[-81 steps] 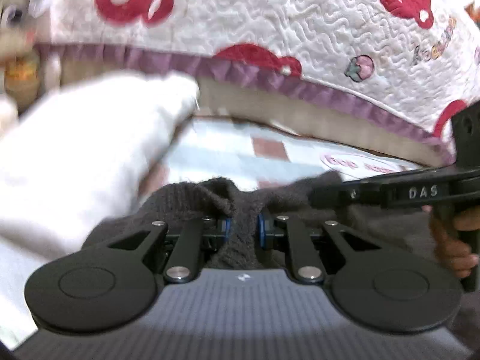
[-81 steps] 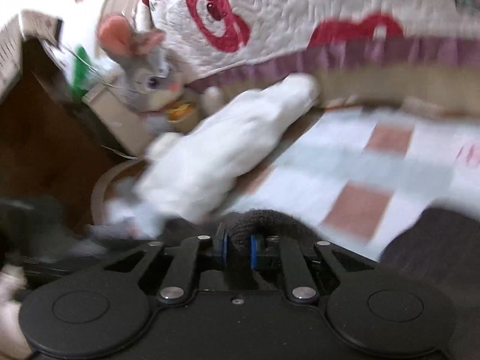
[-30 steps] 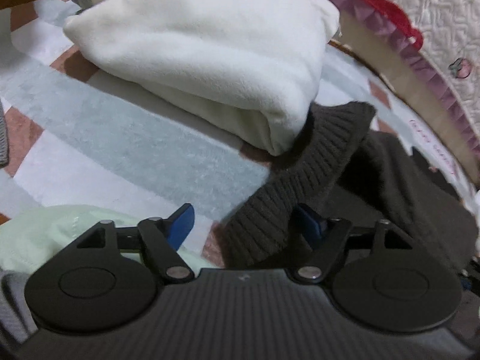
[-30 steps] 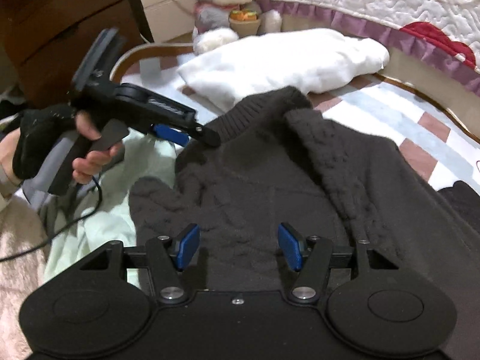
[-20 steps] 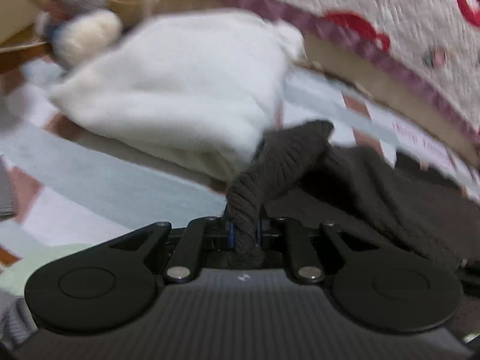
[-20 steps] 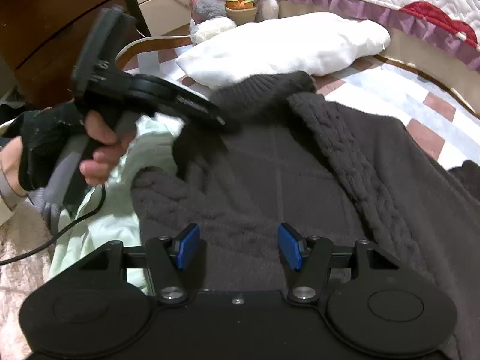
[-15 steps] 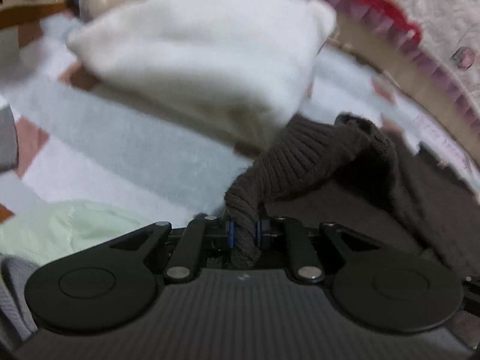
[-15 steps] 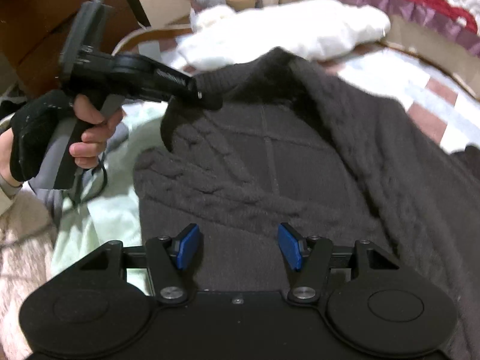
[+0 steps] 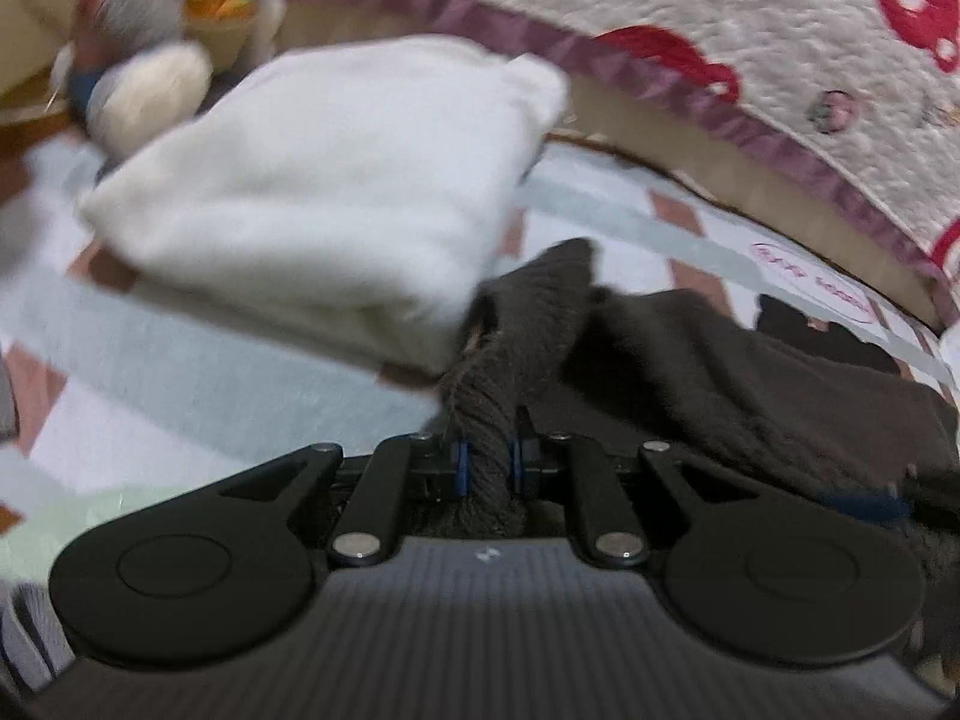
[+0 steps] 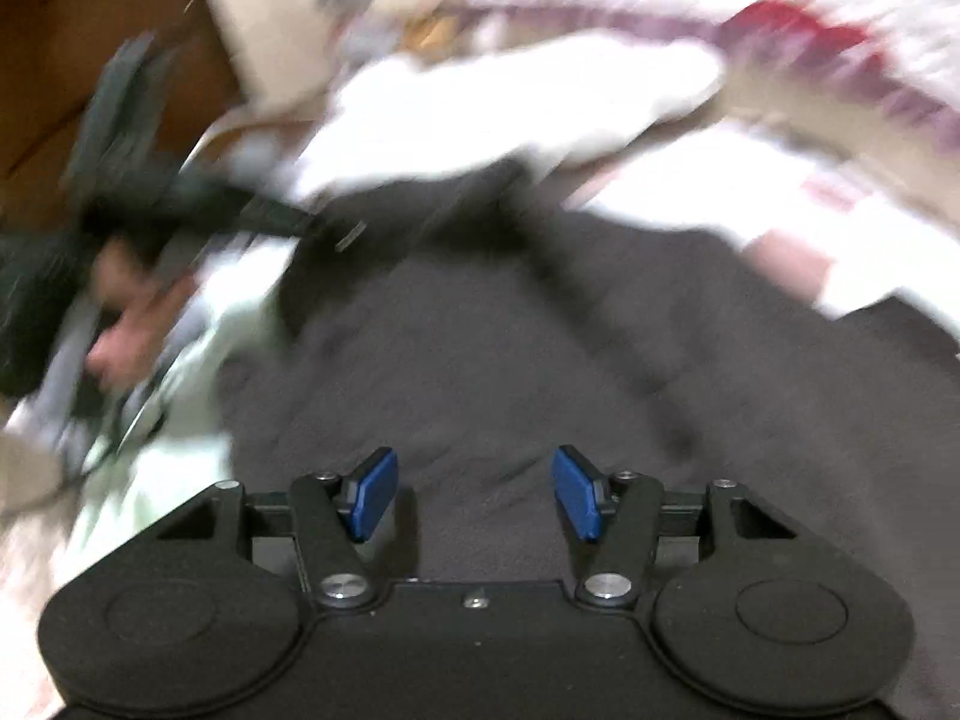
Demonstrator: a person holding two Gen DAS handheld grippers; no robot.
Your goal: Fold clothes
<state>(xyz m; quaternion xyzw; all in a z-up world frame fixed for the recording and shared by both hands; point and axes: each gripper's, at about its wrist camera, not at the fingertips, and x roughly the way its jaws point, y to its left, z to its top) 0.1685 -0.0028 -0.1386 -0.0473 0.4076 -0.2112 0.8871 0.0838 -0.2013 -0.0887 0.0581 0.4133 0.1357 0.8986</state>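
Note:
A dark brown knit sweater (image 10: 540,372) lies spread on the bed; it also shows in the left wrist view (image 9: 750,372). My left gripper (image 9: 485,462) is shut on the sweater's ribbed edge (image 9: 528,324), which bunches up between the blue pads. My right gripper (image 10: 474,495) is open and empty, just above the sweater's body. The left gripper shows blurred at the left of the right wrist view (image 10: 180,192), at the sweater's far-left corner.
A folded white fleece garment (image 9: 336,192) lies just beyond the sweater. A plush rabbit (image 9: 138,54) sits behind it. A quilted cover with red prints (image 9: 720,30) rises at the back. Pale green cloth (image 10: 192,420) lies left of the sweater on the checked sheet (image 9: 690,240).
My left gripper shut on the sweater's ribbed edge and has been tugging it. My right gripper stayed open and moved fast over the sweater; its view is now blurred.

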